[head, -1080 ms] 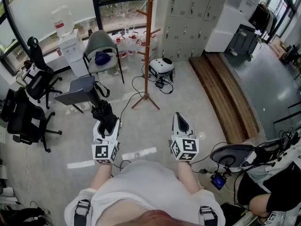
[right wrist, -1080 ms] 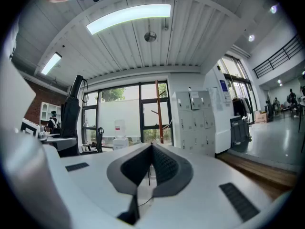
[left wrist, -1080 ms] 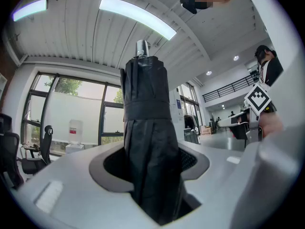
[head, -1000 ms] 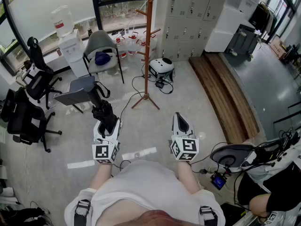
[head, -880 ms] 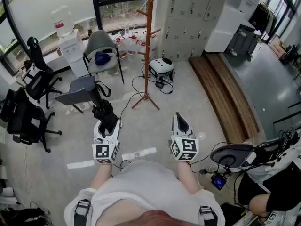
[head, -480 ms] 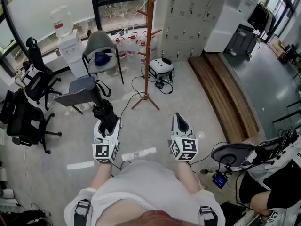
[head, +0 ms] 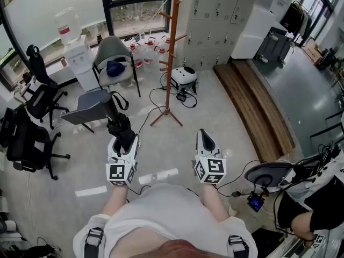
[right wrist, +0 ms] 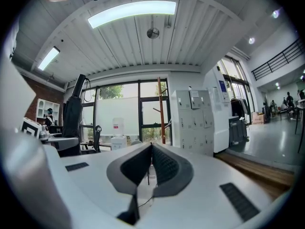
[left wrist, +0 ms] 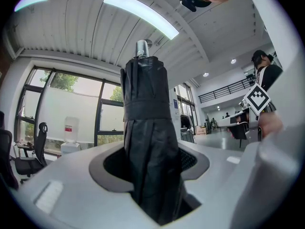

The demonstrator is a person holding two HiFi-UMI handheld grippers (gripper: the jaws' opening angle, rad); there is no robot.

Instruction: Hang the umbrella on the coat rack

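A folded black umbrella (head: 115,123) stands up from my left gripper (head: 126,140), whose jaws are shut on its lower part. In the left gripper view the umbrella (left wrist: 148,142) fills the middle, its metal tip at the top. My right gripper (head: 205,142) is beside it, jaws together and empty; the right gripper view shows the pads (right wrist: 151,163) touching. The orange-brown coat rack (head: 171,52) stands ahead on the floor, some way beyond both grippers, and shows as a thin pole (right wrist: 161,109) in the right gripper view.
A grey chair (head: 114,58) and a water dispenser (head: 73,42) stand left of the rack. Black office chairs (head: 29,128) are at the far left. Cables and a white helmet-like object (head: 184,77) lie near the rack's foot. Grey lockers (head: 217,15) and a wooden platform (head: 258,101) are to the right.
The view has shifted slightly forward toward the coat rack. Both grippers keep their places in the picture and the umbrella stays held.
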